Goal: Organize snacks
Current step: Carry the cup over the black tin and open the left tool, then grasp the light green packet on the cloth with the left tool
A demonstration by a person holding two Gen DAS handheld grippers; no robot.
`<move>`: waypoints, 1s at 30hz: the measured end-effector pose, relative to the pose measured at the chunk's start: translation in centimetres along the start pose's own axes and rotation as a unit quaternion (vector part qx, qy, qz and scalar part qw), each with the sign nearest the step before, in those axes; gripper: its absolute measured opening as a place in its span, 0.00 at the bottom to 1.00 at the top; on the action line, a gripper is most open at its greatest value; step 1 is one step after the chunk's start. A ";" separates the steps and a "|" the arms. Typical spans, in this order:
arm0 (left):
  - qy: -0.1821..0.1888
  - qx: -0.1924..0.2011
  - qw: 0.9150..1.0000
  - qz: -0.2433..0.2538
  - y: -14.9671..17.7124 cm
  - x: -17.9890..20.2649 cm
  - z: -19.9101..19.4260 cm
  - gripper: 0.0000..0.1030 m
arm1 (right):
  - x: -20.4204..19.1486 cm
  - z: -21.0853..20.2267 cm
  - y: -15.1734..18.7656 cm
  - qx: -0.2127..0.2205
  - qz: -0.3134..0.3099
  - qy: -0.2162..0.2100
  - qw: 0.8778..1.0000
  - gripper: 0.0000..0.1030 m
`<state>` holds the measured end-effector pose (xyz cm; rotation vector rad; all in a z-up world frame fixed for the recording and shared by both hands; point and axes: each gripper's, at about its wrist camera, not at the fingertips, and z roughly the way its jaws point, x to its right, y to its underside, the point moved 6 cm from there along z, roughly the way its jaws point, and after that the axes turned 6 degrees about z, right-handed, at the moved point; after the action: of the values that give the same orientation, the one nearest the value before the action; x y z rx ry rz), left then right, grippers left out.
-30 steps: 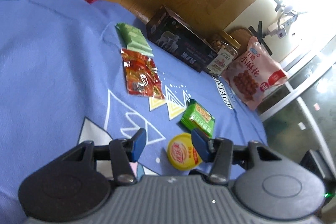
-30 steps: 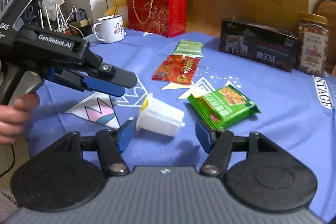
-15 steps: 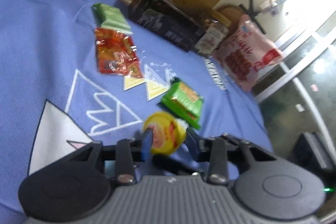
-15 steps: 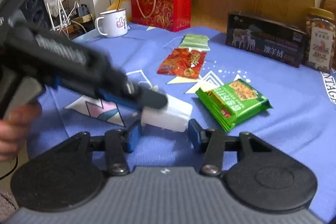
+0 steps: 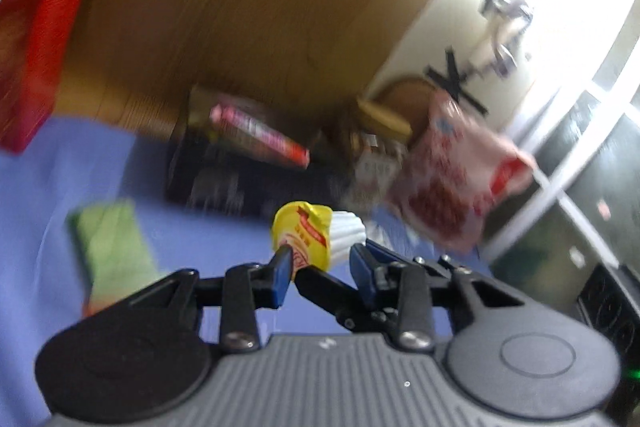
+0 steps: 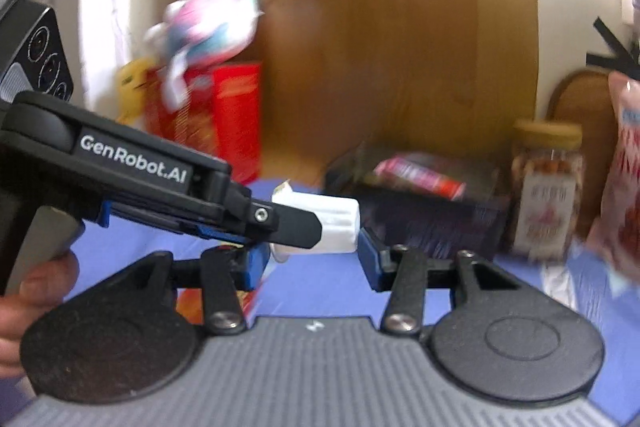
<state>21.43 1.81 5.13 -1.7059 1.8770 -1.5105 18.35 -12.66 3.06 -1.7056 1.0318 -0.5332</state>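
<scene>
A small white pleated jelly cup (image 5: 320, 235) with a yellow foil lid is clamped between my left gripper's (image 5: 322, 269) blue fingers and lifted above the blue cloth. In the right wrist view the same cup (image 6: 332, 223) shows between the left gripper's black finger and my right gripper (image 6: 310, 265), whose blue pads stand on either side of it; contact is unclear. A green snack packet (image 5: 108, 247) lies on the cloth at left. A dark box (image 5: 240, 167) with a pink-red packet in it stands behind.
A jar with a tan lid (image 6: 546, 187) and a pink snack bag (image 5: 452, 187) stand at the right by the wooden wall. A red gift box (image 6: 224, 119) with a plush toy (image 6: 208, 19) on it is at the back left. A red packet (image 6: 208, 303) lies under the right gripper.
My left gripper closed on the jelly cup and lifted it off the cloth toward the dark box. The right gripper rose and moved forward with it. Both views are blurred by motion.
</scene>
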 end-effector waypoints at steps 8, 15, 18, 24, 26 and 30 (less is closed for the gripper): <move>-0.027 -0.004 0.999 -0.020 -6.8 -4.1 9.1 0.30 | 6.4 10.1 -3.9 -0.005 0.053 0.013 0.998 0.49; -0.043 -0.017 0.999 -0.014 -7.0 -6.1 10.9 0.38 | 7.3 12.6 -3.4 -0.021 0.067 0.010 0.997 0.54; -0.024 0.015 0.999 -0.019 -6.8 -7.6 6.6 0.38 | 7.4 10.4 -3.1 -0.007 0.076 0.002 0.997 0.54; -0.093 0.026 0.992 -0.083 -3.1 -13.5 -0.9 0.38 | 4.4 8.0 0.0 -0.093 0.132 -0.128 0.979 0.53; -0.102 0.017 0.989 -0.108 -1.3 -14.9 -1.7 0.38 | 2.6 9.1 0.9 -0.131 0.130 -0.141 0.973 0.52; -0.091 0.011 0.985 -0.144 2.0 -15.7 -2.4 0.41 | -0.7 11.2 2.3 -0.178 0.105 -0.142 0.968 0.52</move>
<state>23.50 15.67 -2.52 -2.0985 1.5705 -1.4035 25.55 -6.33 -3.18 -1.8859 1.1248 0.0401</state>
